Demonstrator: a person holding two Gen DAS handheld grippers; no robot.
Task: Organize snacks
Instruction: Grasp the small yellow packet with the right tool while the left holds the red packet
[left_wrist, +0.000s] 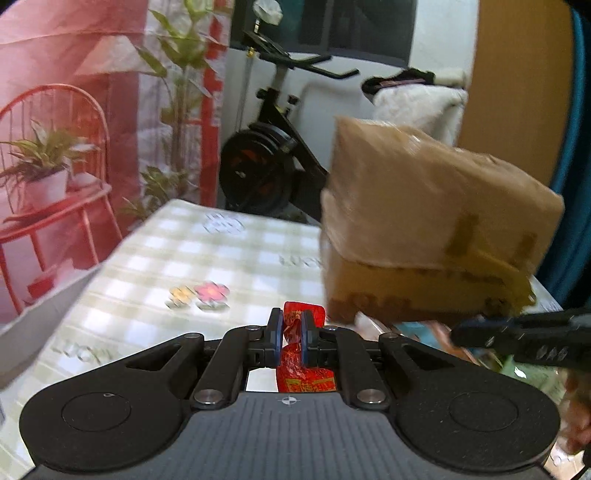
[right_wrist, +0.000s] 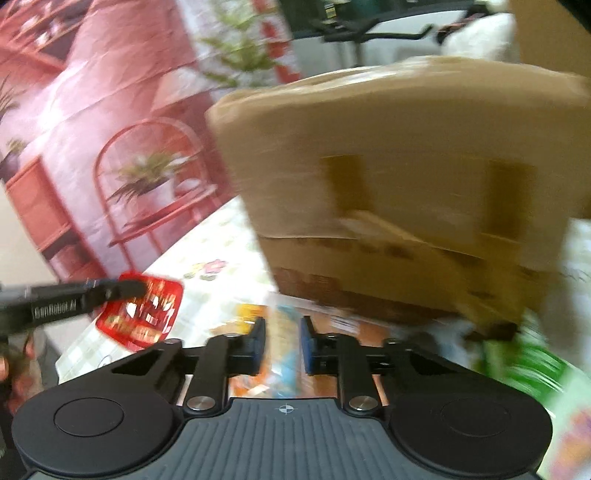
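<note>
Pinching a red snack packet (left_wrist: 300, 363) between its blue pads, the left tool (left_wrist: 292, 330) holds it just above the counter (left_wrist: 155, 258), which wears a pale green checked cloth with a small printed flower motif (left_wrist: 199, 295). The packet is crumpled at the pinch, with its lower part hanging back toward the tool body and its top edge poking out past the fingertips. In the right wrist view the same packet (right_wrist: 142, 314) shows as a glossy red pouch with yellow print, gripped at its near-left edge by the left tool (right_wrist: 131, 288).

The right tool (right_wrist: 282, 341) stands spread, nothing between its blue pads, hovering over a heap of snack bags (right_wrist: 284, 354) in orange, yellow and blue wrappers; the blur is too strong to name them. A green package (right_wrist: 524, 362) lies to the right of that heap. From the left wrist view the right tool (left_wrist: 463, 334) reaches in from the right, near the bottom edge of the box.

Just beyond both tools sits a taped brown cardboard box (left_wrist: 424, 229), tilted, resting partly on the snack heap. Far behind the counter stand an exercise bike (left_wrist: 266, 155) and a red printed backdrop (left_wrist: 74, 110) showing plants on a shelf.
</note>
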